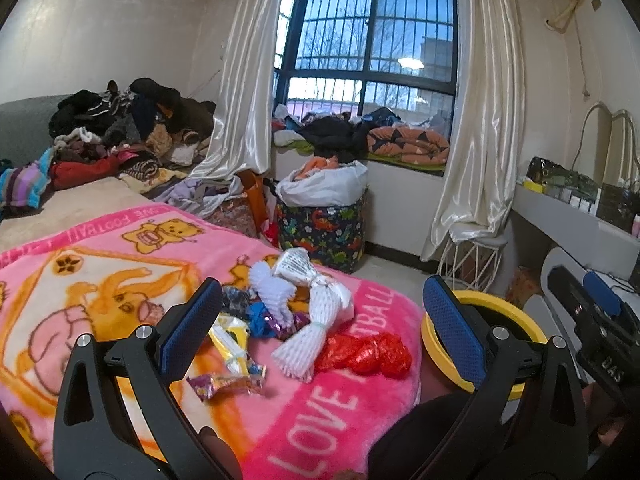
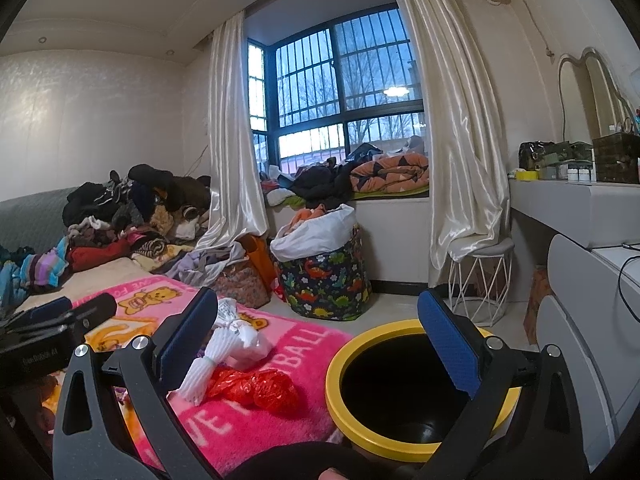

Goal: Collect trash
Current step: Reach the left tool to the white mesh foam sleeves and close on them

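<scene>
The left tongs [image 1: 320, 320] stand wide open above the bed, its blue pads far apart and gripping nothing; between them, lower down, lies the litter on the pink blanket [image 1: 120, 280]. That litter sits near the blanket's foot corner: a white foam net sleeve [image 1: 316, 332] stretched across the middle, a crumpled red plastic bag [image 1: 364, 354] just beside its lower end, a yellow wrapper [image 1: 232, 340] close to the left pad, and a purple foil wrapper [image 1: 224, 386] lying nearest the camera. The right tongs [image 2: 320, 340] are likewise spread wide and hold nothing; the right pad hangs over the mouth of the yellow-rimmed bin [image 2: 344, 404], which stands on the floor right against the bed's corner, while the left pad is above the foam sleeve. Whether either pad touches anything cannot be told. Beyond the bed a dinosaur-print basket [image 2: 324, 284] stands under the barred window [image 2: 340, 92], and a heap of clothes [image 1: 132, 128] covers the bed's far end.
</scene>
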Demonstrator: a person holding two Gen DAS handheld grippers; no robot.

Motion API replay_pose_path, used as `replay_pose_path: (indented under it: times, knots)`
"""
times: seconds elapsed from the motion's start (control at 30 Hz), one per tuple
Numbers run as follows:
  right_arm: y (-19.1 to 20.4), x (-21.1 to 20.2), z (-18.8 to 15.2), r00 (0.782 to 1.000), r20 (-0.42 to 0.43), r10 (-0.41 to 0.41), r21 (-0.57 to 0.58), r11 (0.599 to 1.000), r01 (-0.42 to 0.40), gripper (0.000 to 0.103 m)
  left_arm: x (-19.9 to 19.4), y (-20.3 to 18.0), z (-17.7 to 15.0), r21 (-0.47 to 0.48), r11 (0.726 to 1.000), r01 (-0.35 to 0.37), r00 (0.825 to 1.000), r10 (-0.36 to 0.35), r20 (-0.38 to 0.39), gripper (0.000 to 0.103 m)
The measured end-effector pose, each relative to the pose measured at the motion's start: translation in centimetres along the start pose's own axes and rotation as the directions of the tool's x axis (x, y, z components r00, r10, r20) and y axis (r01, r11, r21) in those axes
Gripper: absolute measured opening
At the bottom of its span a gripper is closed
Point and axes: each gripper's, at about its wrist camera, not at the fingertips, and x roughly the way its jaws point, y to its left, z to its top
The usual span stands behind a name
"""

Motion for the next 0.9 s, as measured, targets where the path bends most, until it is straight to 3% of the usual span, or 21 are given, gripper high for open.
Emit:
replay_pose_path:
  times: [0.27,0.43,0.57,0.9]
  knots:
    - [2.4,2.0,0.3,0.992,-0.078,0.097,-0.007,0.995,-0.098,0.097,1.3,3.7,1.6,-0.053,0.997,-0.061,0.998,0.062,0.006,0.092]
    - [5.2,4.3,0.4,0.971,-0.153,0.183,0.003,0.983,-0.185,0.097,2.1,6.9,3.0,-0.089,0.99,-0.107,0.994,0.108,0.009,0.092]
    - [7.3,6.3,0.8,0.952,-0.204,0.227,0.021,0.974,-0.228,0.097,2.9,9.2,3.9,-0.116,0.99,-0.086,0.996,0.087,0.002,0.092]
    - [7.1,11.8,0.6,0.926,-0.318,0.205,0.093,0.978,-0.185,0.097,8.9,10.5,6.6,-0.129,0.99,-0.054,0.992,0.038,-0.123,0.092]
